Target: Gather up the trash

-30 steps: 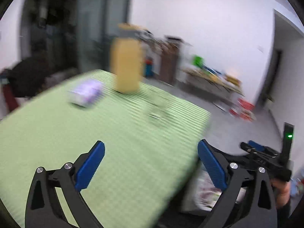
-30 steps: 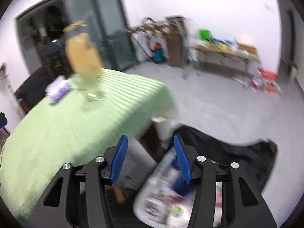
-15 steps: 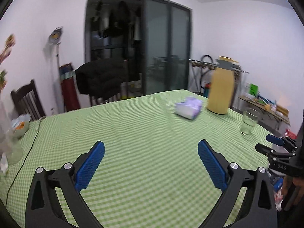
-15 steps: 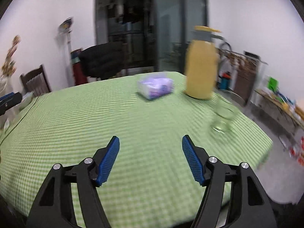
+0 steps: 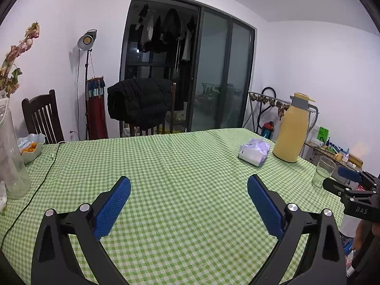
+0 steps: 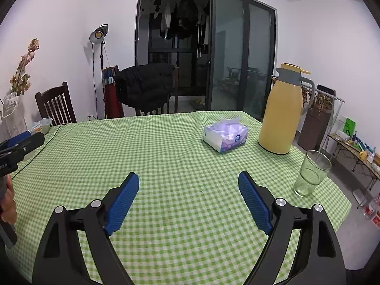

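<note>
My left gripper (image 5: 188,184) is open and empty above the green checked tablecloth (image 5: 180,190). My right gripper (image 6: 188,180) is also open and empty above the same cloth (image 6: 178,166). The right gripper also shows at the right edge of the left wrist view (image 5: 349,182), and the left one at the left edge of the right wrist view (image 6: 19,146). No loose trash shows on the table. Some printed packaging (image 5: 348,249) shows low at the right edge, below the table.
A purple tissue pack (image 6: 225,135), a yellow thermos jug (image 6: 283,109) and a drinking glass (image 6: 311,173) stand at the table's right. A glass vase (image 5: 10,156), a fruit bowl (image 5: 30,146) and a black cable (image 5: 38,185) are at the left. Chairs (image 5: 42,116) stand behind.
Both grippers swung up and left from the bag of trash beside the table to face across the tabletop. The right gripper's jaws opened wider.
</note>
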`<action>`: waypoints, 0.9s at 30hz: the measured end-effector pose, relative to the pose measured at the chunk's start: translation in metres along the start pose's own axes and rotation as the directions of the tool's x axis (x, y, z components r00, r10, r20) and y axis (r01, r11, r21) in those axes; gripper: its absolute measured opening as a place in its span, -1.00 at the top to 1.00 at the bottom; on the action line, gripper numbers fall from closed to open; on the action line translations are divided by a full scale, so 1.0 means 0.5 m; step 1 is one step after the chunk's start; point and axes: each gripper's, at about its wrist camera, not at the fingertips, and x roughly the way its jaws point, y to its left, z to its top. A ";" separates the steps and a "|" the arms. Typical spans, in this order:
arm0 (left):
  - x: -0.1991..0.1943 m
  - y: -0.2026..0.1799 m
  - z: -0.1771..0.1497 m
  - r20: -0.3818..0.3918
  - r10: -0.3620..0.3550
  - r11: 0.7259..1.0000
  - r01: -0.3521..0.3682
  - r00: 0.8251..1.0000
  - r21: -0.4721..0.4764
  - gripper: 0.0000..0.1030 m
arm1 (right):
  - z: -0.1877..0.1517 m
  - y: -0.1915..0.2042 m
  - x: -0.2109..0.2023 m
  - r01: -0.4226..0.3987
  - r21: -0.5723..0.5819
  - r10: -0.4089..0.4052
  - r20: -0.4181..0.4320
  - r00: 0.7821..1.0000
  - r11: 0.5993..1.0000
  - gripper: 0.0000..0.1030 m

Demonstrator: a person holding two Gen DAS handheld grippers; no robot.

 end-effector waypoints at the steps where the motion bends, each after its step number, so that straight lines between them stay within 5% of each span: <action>1: -0.004 0.003 -0.003 0.007 0.006 1.000 -0.006 1.000 0.001 -0.85 | -0.004 0.001 -0.003 -0.004 0.007 0.004 0.002 1.000 1.000 -0.59; 27: -0.273 -0.005 -0.048 0.063 0.133 0.991 -0.132 0.989 -0.019 -0.85 | -0.071 0.043 -0.256 -0.037 -0.004 0.037 0.151 0.988 0.999 -0.71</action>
